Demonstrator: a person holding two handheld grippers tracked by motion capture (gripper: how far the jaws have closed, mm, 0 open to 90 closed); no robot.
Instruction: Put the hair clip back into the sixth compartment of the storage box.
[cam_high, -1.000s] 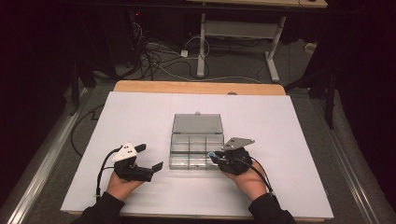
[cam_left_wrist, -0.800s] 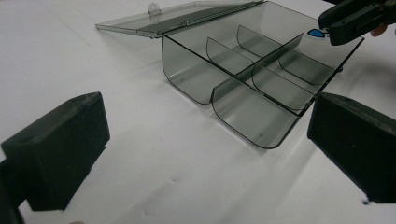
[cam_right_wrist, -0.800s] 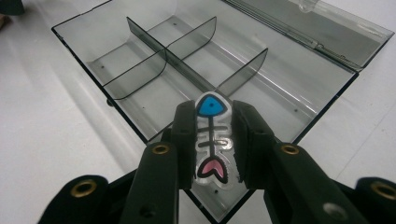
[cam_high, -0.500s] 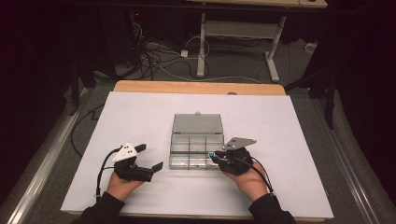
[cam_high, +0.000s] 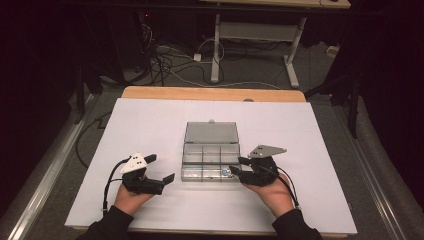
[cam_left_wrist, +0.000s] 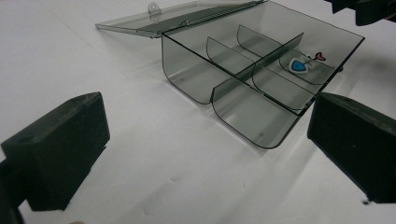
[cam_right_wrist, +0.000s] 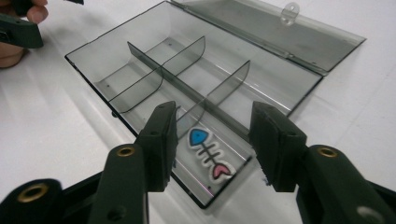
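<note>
Smoky clear plastic box (cam_high: 210, 159), lid flat; fish-bone sticker (cam_right_wrist: 208, 153) lies inside; right gripper (cam_right_wrist: 212, 140) fingers just parted, released; left gripper (cam_left_wrist: 205, 154) fingers wide.

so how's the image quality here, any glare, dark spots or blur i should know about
High view: white table cover brightly lit, surroundings nearly black, picture soft. Left gripper view: sharp on the clear box, near claw blocks dark, faint shadows on the cover. Right gripper view: box walls catch pale reflections, fish-bone sticker crisp, right claw slightly soft.
</note>
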